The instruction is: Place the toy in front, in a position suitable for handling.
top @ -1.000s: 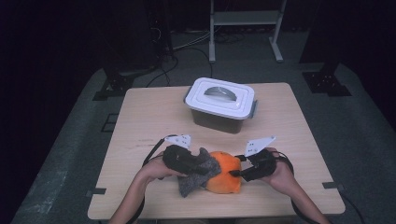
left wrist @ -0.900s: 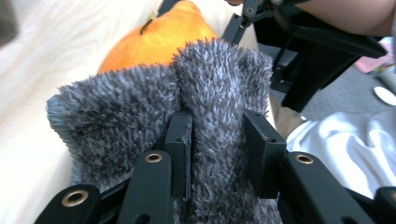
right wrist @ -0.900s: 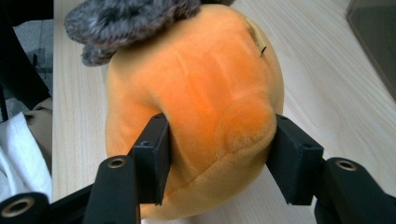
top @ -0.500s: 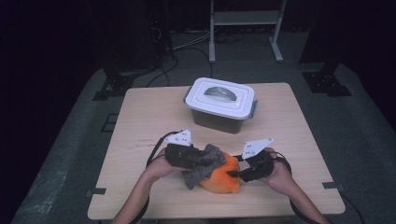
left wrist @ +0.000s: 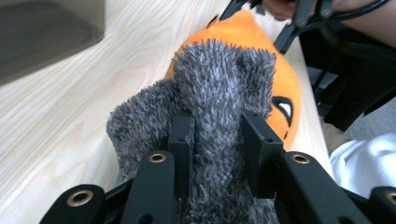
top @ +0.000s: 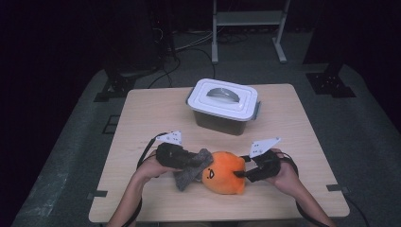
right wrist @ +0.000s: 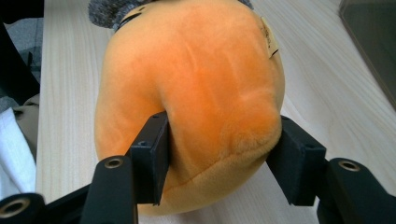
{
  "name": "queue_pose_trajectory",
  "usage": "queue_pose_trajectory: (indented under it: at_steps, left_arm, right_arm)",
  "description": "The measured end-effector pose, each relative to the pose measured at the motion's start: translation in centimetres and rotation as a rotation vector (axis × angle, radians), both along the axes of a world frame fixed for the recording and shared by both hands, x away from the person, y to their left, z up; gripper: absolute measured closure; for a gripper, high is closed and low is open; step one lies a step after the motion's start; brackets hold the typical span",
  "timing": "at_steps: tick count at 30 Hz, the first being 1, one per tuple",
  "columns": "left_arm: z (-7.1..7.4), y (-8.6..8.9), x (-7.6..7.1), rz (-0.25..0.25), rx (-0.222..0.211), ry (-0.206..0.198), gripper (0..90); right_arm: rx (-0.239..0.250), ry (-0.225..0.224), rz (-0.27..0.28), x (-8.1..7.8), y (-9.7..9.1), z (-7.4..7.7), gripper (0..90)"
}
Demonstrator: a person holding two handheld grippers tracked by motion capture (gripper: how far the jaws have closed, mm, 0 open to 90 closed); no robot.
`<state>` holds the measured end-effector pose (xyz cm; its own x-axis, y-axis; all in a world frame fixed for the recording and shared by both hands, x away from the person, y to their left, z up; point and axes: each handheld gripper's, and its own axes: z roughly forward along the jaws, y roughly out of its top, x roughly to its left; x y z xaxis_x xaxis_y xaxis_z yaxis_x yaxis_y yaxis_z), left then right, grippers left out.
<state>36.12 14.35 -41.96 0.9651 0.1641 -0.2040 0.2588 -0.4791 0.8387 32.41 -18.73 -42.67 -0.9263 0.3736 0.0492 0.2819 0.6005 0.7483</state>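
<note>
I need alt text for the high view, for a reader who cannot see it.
A person holds an orange plush toy between two grippers at the near edge of a wooden table: the left gripper pinches its grey fuzzy part, the right gripper clamps its other end. A closed white-lidded container stands behind.

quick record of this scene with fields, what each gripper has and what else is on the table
left gripper: shut on the grey furry part of the toy
right gripper: jaws pressed into the orange plush toy from both sides, at the end away from the grey part
toy position: lying on the wooden table, near the person's edge
container: white lid on, behind the toy, untouched
</note>
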Motion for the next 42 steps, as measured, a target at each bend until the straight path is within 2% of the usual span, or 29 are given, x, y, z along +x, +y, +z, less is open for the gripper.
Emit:
queue_pose_trajectory:
  at_steps: [2,6,7,10,12,16,19,23,25,27,29,34,36,40,42]
  left_arm:
    - [0.5,-0.8,-0.6,-0.042,-0.025,-0.023,67.6]
    - [1.2,-2.8,-1.8,-0.134,-0.013,-0.094,66.1]
    - [1.2,-3.0,-2.0,-0.143,-0.008,-0.106,65.3]
    - [1.0,-2.4,-1.8,-0.131,0.009,-0.113,65.5]
    - [0.6,-1.8,-1.4,-0.105,0.042,-0.115,66.2]
    - [0.1,-0.8,-0.8,-0.058,0.029,-0.085,66.5]
    - [0.7,-1.5,-1.1,-0.068,0.009,-0.113,66.6]
    - [2.2,-3.2,-2.0,-0.093,-0.03,-0.164,66.6]
    - [2.5,-3.9,-2.4,-0.102,-0.019,-0.181,66.6]
    - [2.2,-4.3,-2.5,-0.098,0.021,-0.181,66.7]
    - [1.7,-4.1,-2.2,-0.092,0.032,-0.152,67.5]
    - [0.9,-2.5,-1.4,-0.071,0.015,-0.092,67.7]
    - [0.8,-2.1,-1.2,-0.063,0.011,-0.076,67.6]
    - [0.8,-2.0,-1.2,-0.061,0.013,-0.073,67.5]
    - [1.1,-2.2,-1.2,-0.059,0.02,-0.083,67.5]
  right_arm:
    - [-0.001,0.002,-0.004,0.1,0.0,0.0,42.1]
    - [-0.002,0.003,-0.006,0.1,0.0,0.0,42.1]
    - [-0.007,0.003,-0.006,0.1,-0.1,0.0,42.0]
    - [-0.002,0.001,-0.007,0.0,-0.2,-0.1,42.0]
    - [0.003,0.002,-0.008,0.0,-0.2,-0.1,42.0]
    - [0.005,-0.009,-0.007,0.1,0.1,0.1,42.1]
    - [-0.026,-0.029,-0.002,-0.1,0.5,0.3,43.1]
    - [-0.043,-0.09,0.044,-0.9,1.6,1.0,43.7]
    - [-0.051,-0.12,0.058,-1.3,2.3,1.3,43.5]
    - [-0.059,-0.132,0.063,-1.5,2.5,1.4,42.7]
    - [-0.049,-0.115,0.059,-1.3,2.3,1.2,39.3]
    - [0.047,-0.021,0.047,-0.7,1.1,1.2,33.6]
    - [0.051,0.001,0.052,-0.5,0.8,1.0,30.9]
    - [0.058,0.028,0.055,-0.4,1.0,0.4,30.9]
    - [0.053,0.033,0.049,-0.4,1.3,0.5,38.3]
